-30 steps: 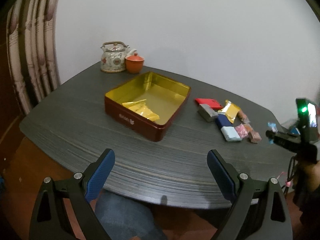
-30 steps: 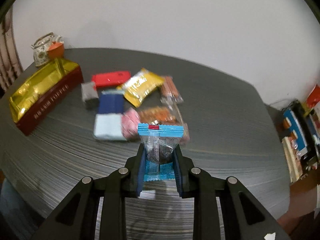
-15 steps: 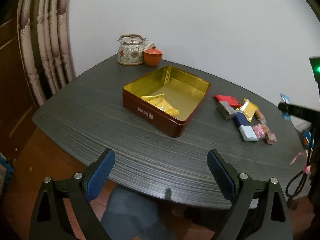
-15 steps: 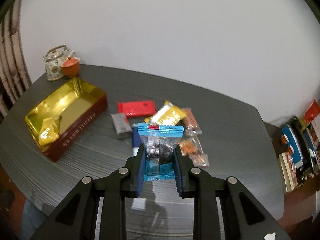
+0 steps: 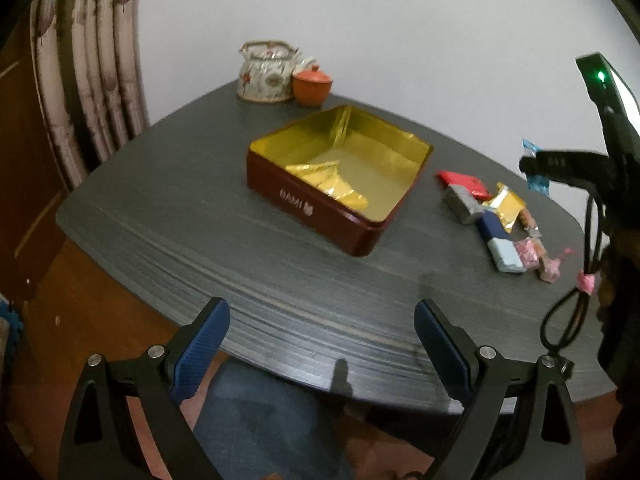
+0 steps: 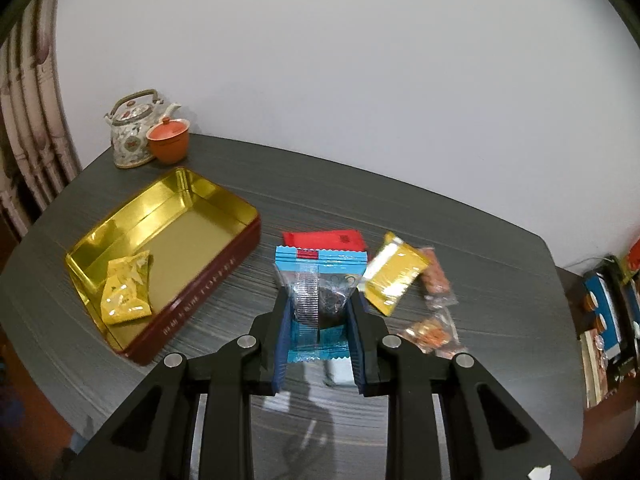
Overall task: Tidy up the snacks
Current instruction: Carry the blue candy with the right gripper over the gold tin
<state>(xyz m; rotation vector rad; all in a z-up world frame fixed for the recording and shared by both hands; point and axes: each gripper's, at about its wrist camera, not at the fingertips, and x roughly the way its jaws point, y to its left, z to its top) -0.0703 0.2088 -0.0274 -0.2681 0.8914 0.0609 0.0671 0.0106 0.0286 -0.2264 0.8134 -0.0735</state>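
My right gripper is shut on a blue and clear snack packet, held in the air above the table, right of the tin. The gripper shows in the left wrist view at the far right. The red tin with a gold inside holds one yellow packet; the tin also shows in the left wrist view. My left gripper is open and empty above the table's near edge. Several loose snacks lie right of the tin: a red packet, a yellow packet, clear-wrapped ones.
A patterned teapot and an orange lidded cup stand at the table's far left corner. A curtain hangs at the left. A shelf with boxes stands off the table's right side. A grey wall lies behind.
My right gripper has lifted the blue packet up and carried it left toward the tin. The left gripper has drifted back and left, staying open.
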